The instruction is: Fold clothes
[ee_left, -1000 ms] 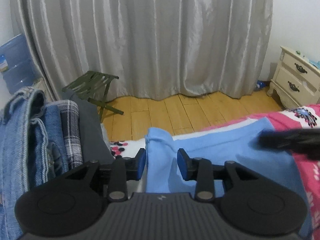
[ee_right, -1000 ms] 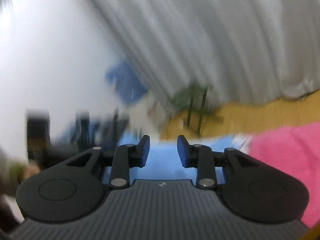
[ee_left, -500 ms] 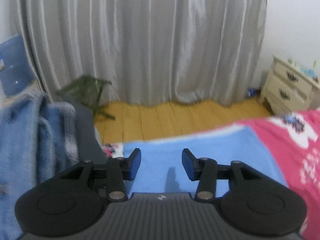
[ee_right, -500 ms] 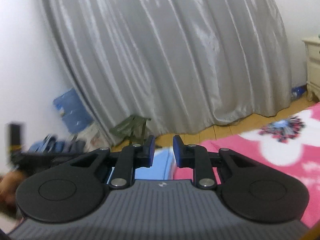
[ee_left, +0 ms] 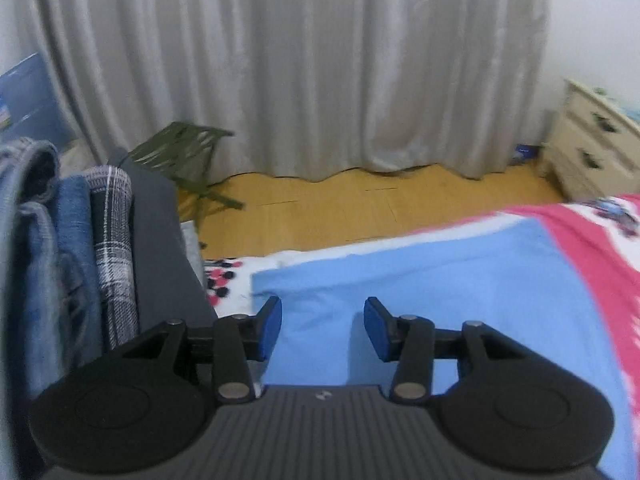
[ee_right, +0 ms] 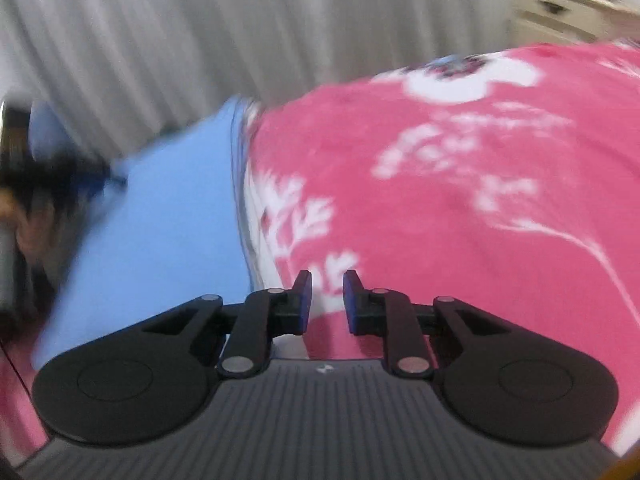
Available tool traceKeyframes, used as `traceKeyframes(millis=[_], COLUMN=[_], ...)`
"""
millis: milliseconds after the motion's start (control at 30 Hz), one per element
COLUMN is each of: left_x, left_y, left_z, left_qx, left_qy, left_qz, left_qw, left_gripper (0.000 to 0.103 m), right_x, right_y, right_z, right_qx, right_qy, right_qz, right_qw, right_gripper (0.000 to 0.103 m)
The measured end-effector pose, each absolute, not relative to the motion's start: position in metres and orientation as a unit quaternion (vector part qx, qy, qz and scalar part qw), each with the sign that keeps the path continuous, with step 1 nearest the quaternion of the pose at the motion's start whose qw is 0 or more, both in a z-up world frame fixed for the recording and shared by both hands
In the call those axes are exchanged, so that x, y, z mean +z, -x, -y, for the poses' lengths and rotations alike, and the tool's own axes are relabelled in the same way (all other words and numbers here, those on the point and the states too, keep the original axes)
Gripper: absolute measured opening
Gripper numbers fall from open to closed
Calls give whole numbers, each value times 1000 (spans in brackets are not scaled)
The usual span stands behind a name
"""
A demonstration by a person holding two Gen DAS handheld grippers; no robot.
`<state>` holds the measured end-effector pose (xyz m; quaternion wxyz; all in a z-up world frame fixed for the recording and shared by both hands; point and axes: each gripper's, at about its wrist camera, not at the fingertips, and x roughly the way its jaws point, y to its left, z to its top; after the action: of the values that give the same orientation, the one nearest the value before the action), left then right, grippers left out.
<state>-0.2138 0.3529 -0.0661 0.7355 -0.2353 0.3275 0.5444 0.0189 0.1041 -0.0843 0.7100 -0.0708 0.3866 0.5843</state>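
Observation:
A light blue garment (ee_left: 440, 280) lies spread flat on the pink flowered bedspread (ee_left: 580, 232). My left gripper (ee_left: 323, 308) hovers over the garment's near left part, open, with nothing between its blue pads. In the right wrist view the same blue garment (ee_right: 168, 220) lies to the left, and the bedspread (ee_right: 460, 180) fills the rest. My right gripper (ee_right: 327, 284) hangs over the bedspread just right of the garment's edge, open by a narrow gap and holding nothing. The left gripper (ee_right: 60, 176) and a hand (ee_right: 36, 232) show as a dark blur at the far left.
A pile of clothes stands left of the bed: jeans (ee_left: 36, 248), a plaid piece (ee_left: 112, 248) and dark grey cloth (ee_left: 160, 248). Beyond are the wooden floor (ee_left: 320, 212), a green folding stool (ee_left: 180, 148), a grey curtain (ee_left: 300, 60) and a cream nightstand (ee_left: 596, 148).
The left jaws have widened and the blue garment's raised corner now lies flat. The right gripper has swung right, from over the garment to over the pink bedspread, its jaws narrowing.

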Motion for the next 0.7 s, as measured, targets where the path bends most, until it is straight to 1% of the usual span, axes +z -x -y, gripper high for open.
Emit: traceKeyframes(millis=[67, 100, 200, 267, 367, 433, 567, 700], left_x=[-53, -47, -39, -44, -64, -79, -105, -114], left_y=[214, 212, 210, 211, 214, 218, 225, 227], left_z=[-330, -315, -260, -222, -176, -164, -158, -150], left_qx=[493, 455, 328, 271, 222, 215, 211, 201], left_qy=[223, 211, 137, 69, -18, -52, -82, -102], left_qz=[-333, -338, -365, -390, -430, -448, -472, -475], left_qw=[772, 796, 860, 878, 875, 866, 852, 850], left_gripper=[49, 52, 54, 54, 53, 53, 50, 50], right_x=[-65, -62, -70, -85, -113, -131, -145, -151], right_y=[-21, -20, -14, -14, -10, -11, -5, -2], right_z=[-78, -70, -57, -62, -77, -88, -93, -93], right_qx=[597, 602, 600, 583, 539, 510, 482, 447], right_qy=[3, -17, -81, -121, -154, -167, -200, -221], right_qz=[-395, -408, -479, -538, -610, -640, -672, -684], right_qw=[698, 687, 636, 597, 561, 550, 526, 533], right_gripper=[18, 19, 26, 27, 29, 29, 31, 30])
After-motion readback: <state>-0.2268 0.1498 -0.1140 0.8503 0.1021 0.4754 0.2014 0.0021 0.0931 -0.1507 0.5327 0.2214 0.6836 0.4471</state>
